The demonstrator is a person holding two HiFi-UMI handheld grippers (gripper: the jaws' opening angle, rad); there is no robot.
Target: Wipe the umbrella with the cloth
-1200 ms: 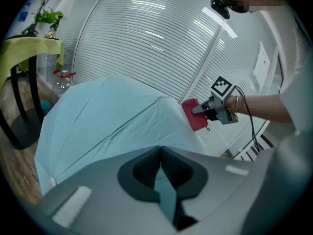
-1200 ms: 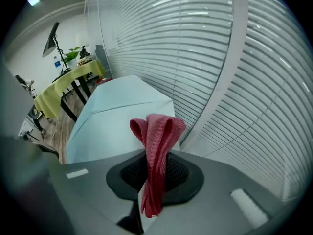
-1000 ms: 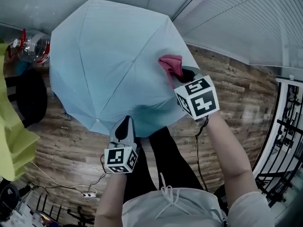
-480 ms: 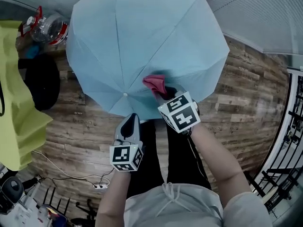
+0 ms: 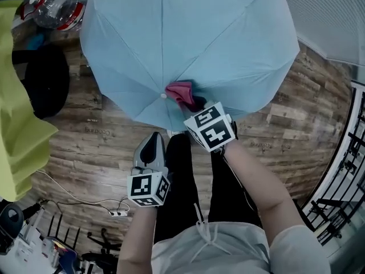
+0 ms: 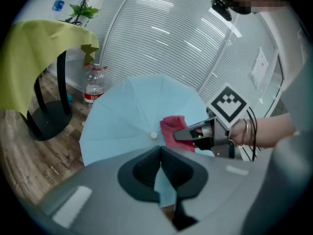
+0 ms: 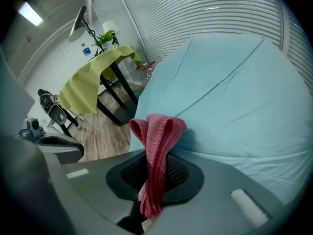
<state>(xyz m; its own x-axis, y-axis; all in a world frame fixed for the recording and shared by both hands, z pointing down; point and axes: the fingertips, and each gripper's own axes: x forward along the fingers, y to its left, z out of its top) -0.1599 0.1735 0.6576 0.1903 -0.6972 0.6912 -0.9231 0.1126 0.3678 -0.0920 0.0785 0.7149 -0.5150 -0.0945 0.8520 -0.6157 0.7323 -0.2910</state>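
Observation:
An open light-blue umbrella [image 5: 188,33] fills the top of the head view, its canopy facing me. My right gripper [image 5: 195,103] is shut on a folded red cloth [image 5: 179,91] that presses on the canopy near its near rim, beside a white rib tip. In the right gripper view the cloth [image 7: 159,136] hangs between the closed jaws of that gripper [image 7: 155,165] against the umbrella [image 7: 234,97]. My left gripper [image 5: 155,137] sits just below the rim. In its own view it [image 6: 160,155] is shut on a strip of the umbrella's blue fabric [image 6: 127,116].
A table under a yellow-green cover [image 5: 17,96] with a black round base [image 5: 43,84] stands at the left, and a water bottle [image 5: 54,13] lies beyond it. A cable and power strip [image 5: 117,213] lie on the wooden floor. A black rack [image 5: 342,170] is at the right.
The right gripper has drawn the red cloth from the canopy's right side down to the near rim by the rib tip. The umbrella has shifted right and up in view.

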